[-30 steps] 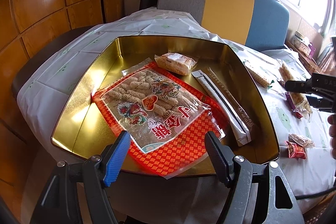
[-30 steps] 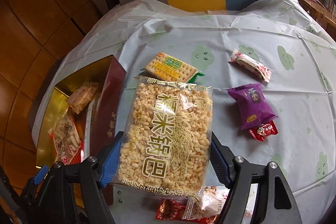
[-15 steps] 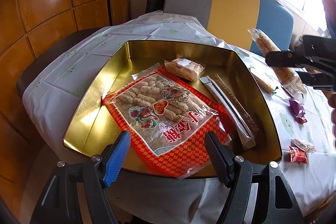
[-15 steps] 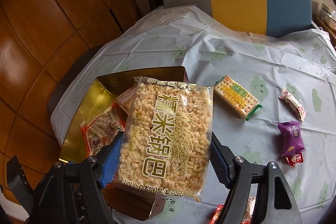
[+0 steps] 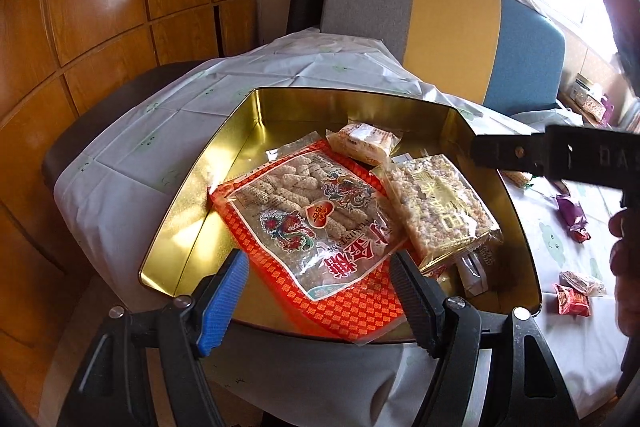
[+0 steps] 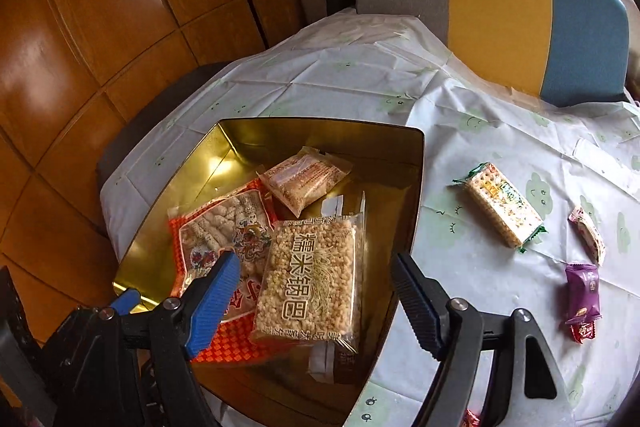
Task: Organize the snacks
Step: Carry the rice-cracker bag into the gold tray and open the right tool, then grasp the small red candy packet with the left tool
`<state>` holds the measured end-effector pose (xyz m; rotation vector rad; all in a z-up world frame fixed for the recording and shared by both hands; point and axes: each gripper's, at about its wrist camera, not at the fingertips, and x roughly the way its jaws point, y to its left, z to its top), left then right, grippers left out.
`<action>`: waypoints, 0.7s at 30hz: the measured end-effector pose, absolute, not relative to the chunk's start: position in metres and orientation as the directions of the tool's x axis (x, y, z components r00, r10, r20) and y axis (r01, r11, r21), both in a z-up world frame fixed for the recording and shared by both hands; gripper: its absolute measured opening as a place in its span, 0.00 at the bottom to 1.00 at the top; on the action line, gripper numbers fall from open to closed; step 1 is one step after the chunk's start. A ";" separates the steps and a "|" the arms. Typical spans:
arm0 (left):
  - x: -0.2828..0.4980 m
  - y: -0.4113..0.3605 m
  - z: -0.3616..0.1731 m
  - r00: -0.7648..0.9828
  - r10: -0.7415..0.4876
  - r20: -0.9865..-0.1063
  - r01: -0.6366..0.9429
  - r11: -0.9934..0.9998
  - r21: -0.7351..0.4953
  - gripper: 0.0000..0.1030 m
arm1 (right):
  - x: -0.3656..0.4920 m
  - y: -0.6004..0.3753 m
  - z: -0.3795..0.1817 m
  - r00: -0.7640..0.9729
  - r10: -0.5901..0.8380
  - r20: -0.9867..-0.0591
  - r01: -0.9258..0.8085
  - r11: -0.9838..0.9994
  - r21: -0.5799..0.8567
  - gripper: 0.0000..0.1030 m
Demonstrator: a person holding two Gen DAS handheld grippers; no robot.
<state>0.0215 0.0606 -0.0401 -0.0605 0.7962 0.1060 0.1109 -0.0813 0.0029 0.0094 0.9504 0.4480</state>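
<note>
- Since a second ago, the puffed-rice cake pack [image 6: 310,277] has left the right tool [image 6: 314,297] and now lies inside the gold tin [image 6: 416,163], while that tool has swung from over the worktop [image 6: 460,259] to above the tin.
- Right tool: its jaws are opening and stand wide; the pack lies below and between them, and the pads do not press on it.
- Left tool [image 5: 320,301]: wide apart, holding nothing, hovering at the tin's near edge.
- Inside the tin, the pack rests partly on the red sesame-stick bag [image 5: 316,219] and over a long white packet [image 6: 324,355]; a small clear rice-bar packet [image 5: 362,143] lies behind them.
- On the worktop right of the tin lie a cracker pack [image 6: 502,209], a purple snack packet [image 6: 582,293] and a pink-and-white wrapped sweet [image 6: 588,235], all apart from one another.
</note>
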 end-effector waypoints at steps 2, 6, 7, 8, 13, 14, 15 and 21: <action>0.021 0.058 -0.039 0.697 0.071 -0.714 -0.113 0.994 -0.012 0.71 | 0.106 -0.084 0.002 0.514 0.357 -0.780 -0.365 0.914 0.178 0.77; 0.019 0.055 -0.037 0.700 0.069 -0.711 -0.106 0.994 -0.007 0.71 | 0.095 -0.089 0.004 0.554 0.319 -0.769 -0.352 0.927 0.131 0.77; 0.018 0.055 -0.036 0.701 0.069 -0.710 -0.104 0.995 -0.006 0.71 | 0.092 -0.091 0.005 0.564 0.309 -0.766 -0.348 0.930 0.119 0.77; 0.018 0.054 -0.036 0.703 0.070 -0.708 -0.103 0.995 -0.004 0.71 | 0.090 -0.093 0.006 0.575 0.297 -0.763 -0.341 0.934 0.107 0.77; 0.015 0.049 -0.032 0.710 0.074 -0.701 -0.093 0.996 0.012 0.71 | 0.078 -0.107 0.009 0.609 0.266 -0.748 -0.310 0.947 0.084 0.77; 0.015 0.047 -0.031 0.711 0.075 -0.699 -0.090 0.996 0.015 0.71 | 0.075 -0.111 0.009 0.614 0.260 -0.746 -0.305 0.949 0.080 0.77; 0.014 0.046 -0.031 0.712 0.074 -0.699 -0.087 0.996 0.016 0.71 | 0.073 -0.114 0.009 0.618 0.253 -0.744 -0.299 0.951 0.076 0.77; 0.012 0.036 -0.029 0.716 0.066 -0.695 -0.058 0.998 0.035 0.71 | 0.063 -0.134 0.007 0.634 0.214 -0.743 -0.260 0.964 0.057 0.77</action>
